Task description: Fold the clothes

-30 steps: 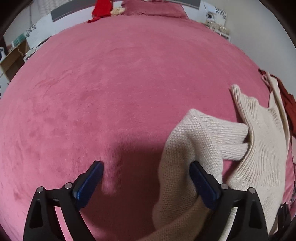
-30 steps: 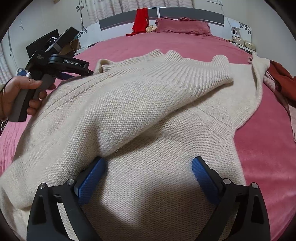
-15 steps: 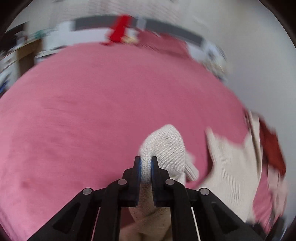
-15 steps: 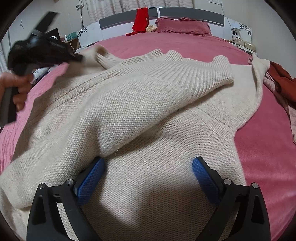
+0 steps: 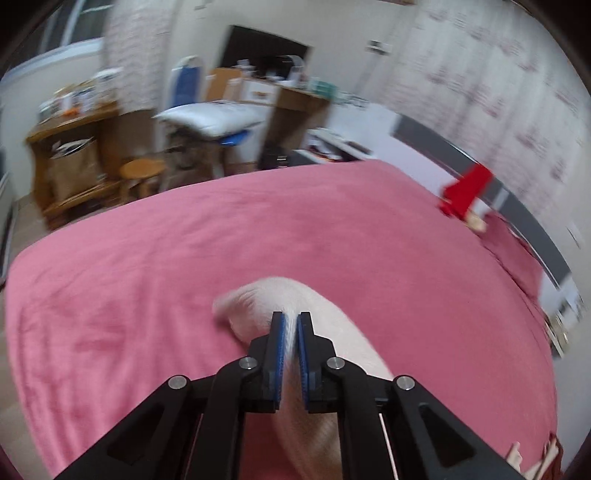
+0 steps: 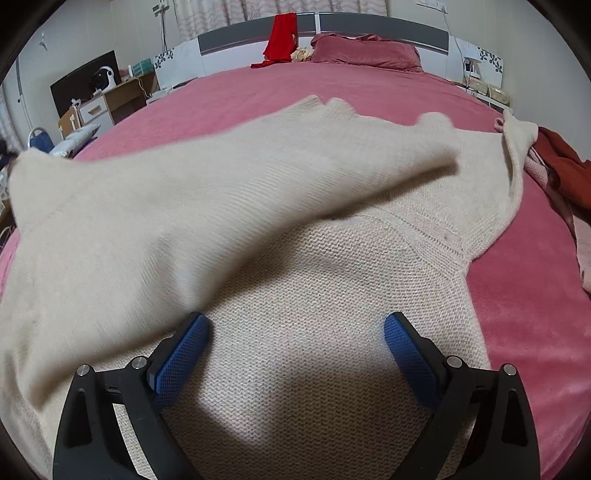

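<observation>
Sweater (image 6: 295,332): a cream knitted one, spread on the pink bed cover (image 6: 369,88); in the right wrist view it fills the space under and ahead of the tool.
Left gripper (image 5: 290,321): the blue pads are pressed nearly together on a blurred fold of the sweater (image 5: 280,295), which is pinched between them and bulges out just ahead of the tips; the rest of that fabric runs back under the right finger.
Right gripper (image 6: 295,325): the fingers are spread wide, with nothing held between them; flat knit lies below the gap, and whether the pads touch it cannot be told.
Lifted part: a broad band of the sweater is raised ahead of the right gripper, slanting from far left towards the upper right, and is blurred.
Ahead of the left gripper: bare pink cover, then a wooden stool (image 5: 142,171), a desk (image 5: 280,96) and a chair with a white pillow (image 5: 210,120).
Ahead of the right gripper: a dark pink pillow (image 6: 365,50) and a red garment (image 6: 280,37) at the headboard (image 6: 384,31).
Right of the right gripper: a rust-red piece of clothing (image 6: 565,166) at the bed edge.
</observation>
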